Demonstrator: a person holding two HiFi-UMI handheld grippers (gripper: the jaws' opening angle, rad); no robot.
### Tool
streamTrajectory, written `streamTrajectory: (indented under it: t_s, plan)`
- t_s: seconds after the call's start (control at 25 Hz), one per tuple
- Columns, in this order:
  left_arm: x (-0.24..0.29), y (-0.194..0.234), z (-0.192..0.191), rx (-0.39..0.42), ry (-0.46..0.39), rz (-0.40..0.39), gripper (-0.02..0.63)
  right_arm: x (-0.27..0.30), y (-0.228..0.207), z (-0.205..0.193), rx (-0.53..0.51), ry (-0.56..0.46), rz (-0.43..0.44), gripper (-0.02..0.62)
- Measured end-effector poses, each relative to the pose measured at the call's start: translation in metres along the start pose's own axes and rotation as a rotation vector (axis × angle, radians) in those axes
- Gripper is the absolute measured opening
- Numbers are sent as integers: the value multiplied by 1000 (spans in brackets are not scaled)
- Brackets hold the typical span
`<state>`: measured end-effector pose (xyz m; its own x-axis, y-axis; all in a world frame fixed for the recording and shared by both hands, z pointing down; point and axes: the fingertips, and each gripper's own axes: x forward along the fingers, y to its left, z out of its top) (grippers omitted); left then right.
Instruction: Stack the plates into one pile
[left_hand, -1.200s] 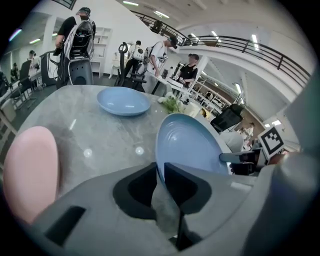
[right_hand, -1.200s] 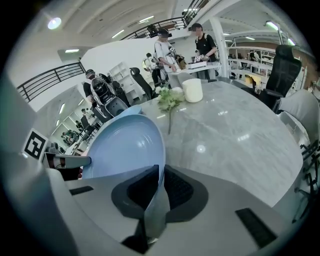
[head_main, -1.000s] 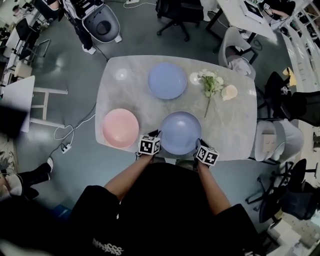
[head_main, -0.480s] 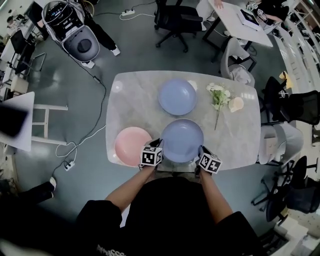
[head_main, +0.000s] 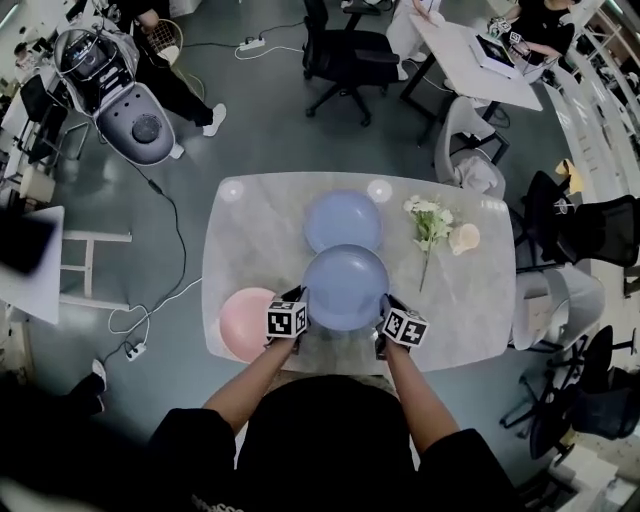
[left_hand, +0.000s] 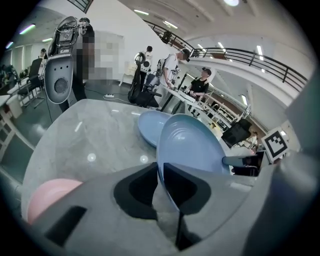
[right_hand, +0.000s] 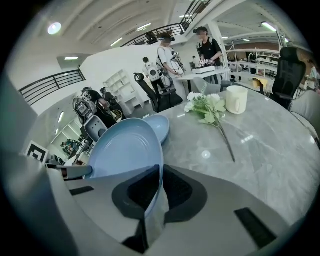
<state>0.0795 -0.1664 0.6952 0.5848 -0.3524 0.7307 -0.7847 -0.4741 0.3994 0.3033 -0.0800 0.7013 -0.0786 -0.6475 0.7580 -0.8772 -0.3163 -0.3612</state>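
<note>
Two grippers carry one blue plate (head_main: 346, 287) between them. The left gripper (head_main: 302, 303) is clamped on its left rim and the right gripper (head_main: 386, 307) on its right rim, each pair of jaws narrowly apart with the pads pressing on the edge. The right gripper's jaws have just been closing, with the rim between them. The blue plate is raised off the table (head_main: 470, 300), over its middle. In the head view its far edge overlaps the near rim of the second blue plate (head_main: 342, 212), which lies by the middle of the far edge; whether the two touch cannot be told. A pink plate (head_main: 240, 322) lies at the near left corner, just beside the left gripper. Toward the far right corner a flower (head_main: 428, 228) lies flat, and a cup (head_main: 463, 238) stands upright just right of it.
</note>
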Motion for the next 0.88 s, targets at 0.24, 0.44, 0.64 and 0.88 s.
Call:
streamTrajectory:
  t_s: [0.24, 0.44, 0.64, 0.88]
  plan:
    - [36, 13, 39, -6, -12, 27, 46, 35, -5, 36, -2, -2, 18, 31]
    - [58, 16, 61, -4, -9, 50, 46, 60, -12, 57, -3, 19, 18, 31]
    - [81, 25, 83, -6, 4, 74, 45, 87, -17, 79, 4, 31, 24, 31]
    - [107, 43, 101, 7, 11, 107, 44, 116, -15, 99, 4, 41, 39, 31]
